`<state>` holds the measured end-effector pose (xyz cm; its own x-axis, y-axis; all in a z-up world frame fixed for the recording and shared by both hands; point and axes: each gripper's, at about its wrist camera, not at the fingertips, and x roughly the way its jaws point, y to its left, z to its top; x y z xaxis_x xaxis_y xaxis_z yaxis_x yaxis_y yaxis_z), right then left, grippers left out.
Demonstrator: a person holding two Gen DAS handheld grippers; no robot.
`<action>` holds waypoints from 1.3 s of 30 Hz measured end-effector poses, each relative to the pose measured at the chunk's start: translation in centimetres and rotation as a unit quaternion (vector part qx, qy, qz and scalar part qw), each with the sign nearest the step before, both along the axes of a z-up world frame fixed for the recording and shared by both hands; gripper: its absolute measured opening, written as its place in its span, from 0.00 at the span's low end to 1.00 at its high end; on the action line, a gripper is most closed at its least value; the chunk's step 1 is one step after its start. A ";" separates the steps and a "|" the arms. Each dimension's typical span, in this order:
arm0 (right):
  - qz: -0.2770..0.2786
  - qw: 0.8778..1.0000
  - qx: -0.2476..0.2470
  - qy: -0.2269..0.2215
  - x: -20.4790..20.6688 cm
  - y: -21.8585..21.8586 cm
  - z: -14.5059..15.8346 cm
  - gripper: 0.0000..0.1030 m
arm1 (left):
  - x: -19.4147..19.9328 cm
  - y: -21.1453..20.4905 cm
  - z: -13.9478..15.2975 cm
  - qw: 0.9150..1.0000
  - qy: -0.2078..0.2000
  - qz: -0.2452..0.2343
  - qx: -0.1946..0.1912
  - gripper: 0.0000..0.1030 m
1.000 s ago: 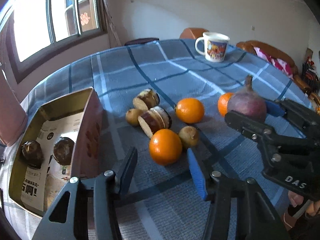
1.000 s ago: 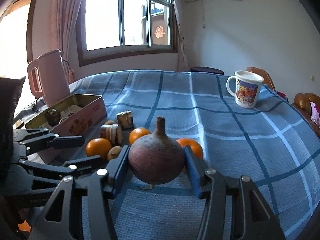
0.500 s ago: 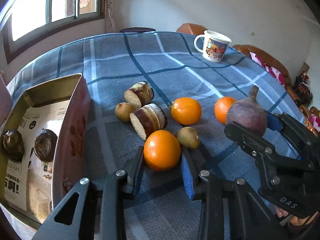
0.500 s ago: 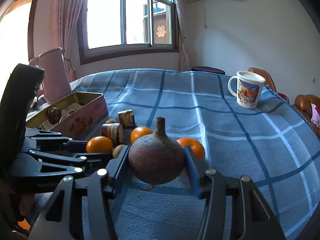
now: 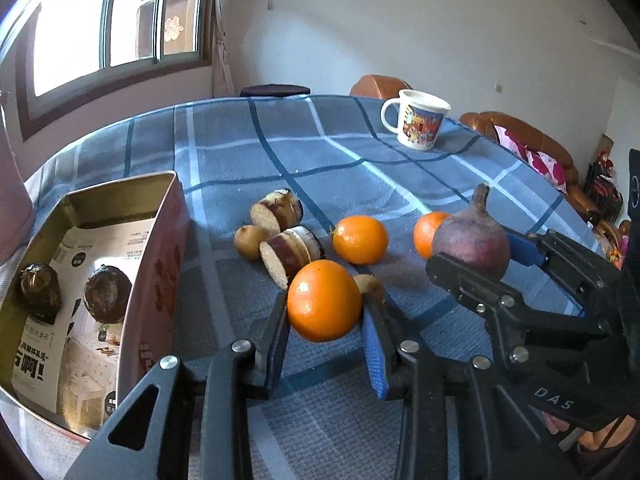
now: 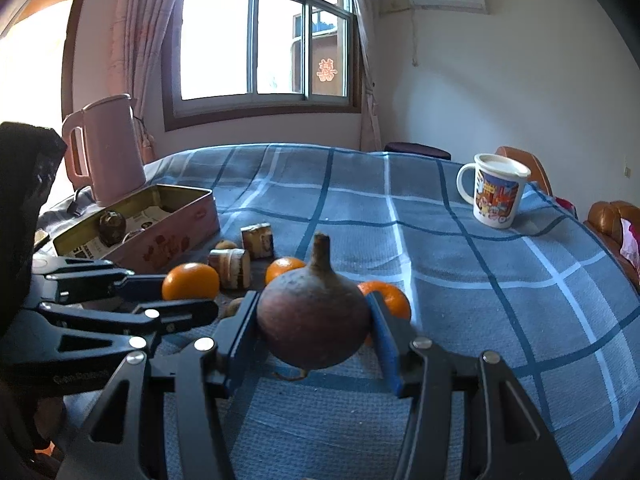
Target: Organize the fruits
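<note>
My left gripper (image 5: 325, 320) is shut on an orange (image 5: 323, 305), held just above the blue checked tablecloth. My right gripper (image 6: 314, 330) is shut on a round purple-brown root with a stem (image 6: 313, 326); it also shows in the left wrist view (image 5: 471, 245). Two more oranges (image 5: 360, 239) (image 5: 428, 232), two cut root pieces (image 5: 292, 252) (image 5: 277, 209) and two small brown fruits (image 5: 250, 240) lie on the cloth. An open pink tin (image 5: 160, 264) at the left holds two dark round fruits (image 5: 107, 294).
A white printed mug (image 5: 418, 125) stands at the far side of the table. A pink kettle (image 6: 106, 148) stands behind the tin. Brown chairs (image 5: 520, 136) line the right edge. A window is at the back left.
My left gripper moved forward around the nearest orange and closed on it. The right gripper kept holding the purple root almost still.
</note>
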<state>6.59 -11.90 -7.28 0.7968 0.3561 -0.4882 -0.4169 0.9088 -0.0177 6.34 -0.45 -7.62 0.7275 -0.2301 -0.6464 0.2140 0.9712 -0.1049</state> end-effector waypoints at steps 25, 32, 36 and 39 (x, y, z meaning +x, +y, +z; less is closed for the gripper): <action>0.014 0.999 -0.006 -0.037 -1.2 0.5 0.3 0.53 | -1.8 1.0 1.2 0.998 -0.059 0.027 -0.015 0.35; 0.015 0.999 -0.005 -0.046 -1.5 0.5 0.4 0.53 | -2.5 1.0 1.6 0.996 -0.080 0.031 -0.013 0.35; 0.015 0.999 -0.005 -0.052 -1.6 0.5 0.4 0.53 | -2.8 1.1 1.8 0.995 -0.091 0.032 -0.013 0.35; 0.016 0.998 -0.005 -0.056 -1.8 0.5 0.4 0.53 | -2.9 1.1 1.9 0.995 -0.097 0.033 -0.012 0.35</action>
<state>4.84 -11.38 -6.88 0.8350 0.3780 -0.4000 -0.4408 0.8945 -0.0747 3.44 0.60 -5.73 0.8521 -0.1918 -0.4870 0.1683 0.9814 -0.0920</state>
